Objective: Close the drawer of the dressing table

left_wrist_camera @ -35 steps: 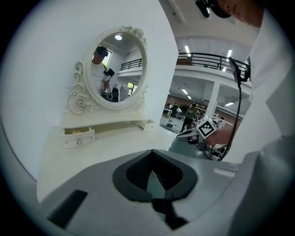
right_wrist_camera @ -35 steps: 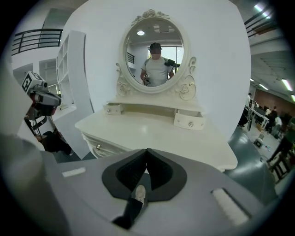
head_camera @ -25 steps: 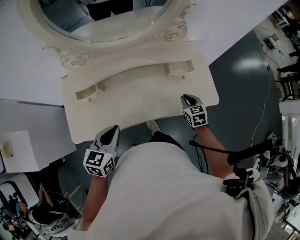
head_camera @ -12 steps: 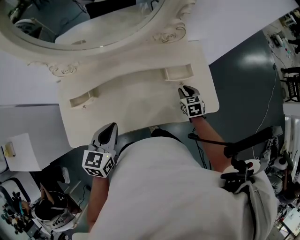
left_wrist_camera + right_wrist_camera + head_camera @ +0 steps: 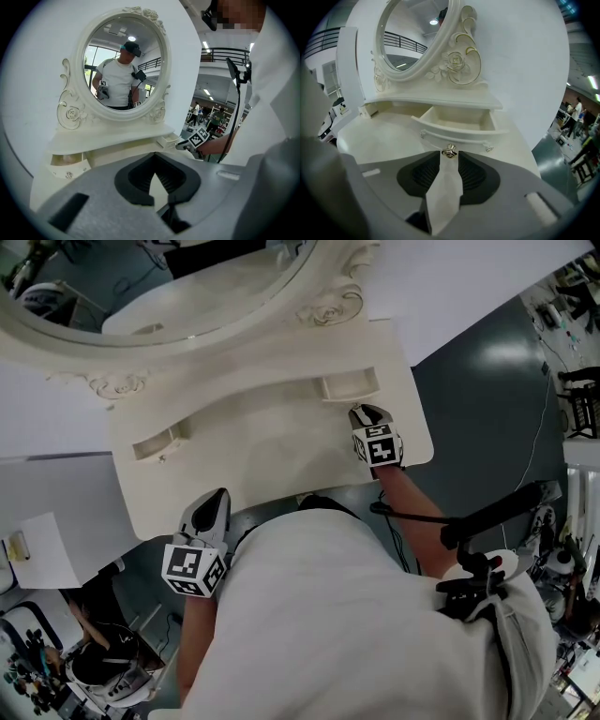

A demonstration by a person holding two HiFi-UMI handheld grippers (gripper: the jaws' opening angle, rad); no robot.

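Observation:
The cream dressing table (image 5: pixel 272 460) has two small drawers pulled out below its mirror. In the right gripper view the right drawer (image 5: pixel 457 123) stands open straight ahead. Its metal knob (image 5: pixel 449 151) sits between the tips of my right gripper (image 5: pixel 449 153), whose jaws are opening and do not press on it. From the head view, the right gripper (image 5: pixel 361 412) is right at that drawer (image 5: pixel 352 385). The left drawer (image 5: pixel 155 442) is open too. My left gripper (image 5: pixel 217 495) hangs at the table's front edge, its tips (image 5: pixel 154 158) together and empty.
The oval mirror (image 5: pixel 124 63) in its carved frame rises behind the drawers, against a white wall (image 5: pixel 520 61). Dark floor (image 5: pixel 487 399) lies right of the table. A white sheet (image 5: pixel 42 549) lies at the left, and cables and gear (image 5: pixel 487 577) hang at my right side.
My right gripper has travelled from the table's front edge up to the right drawer's front. The left gripper has shifted a little along the front edge.

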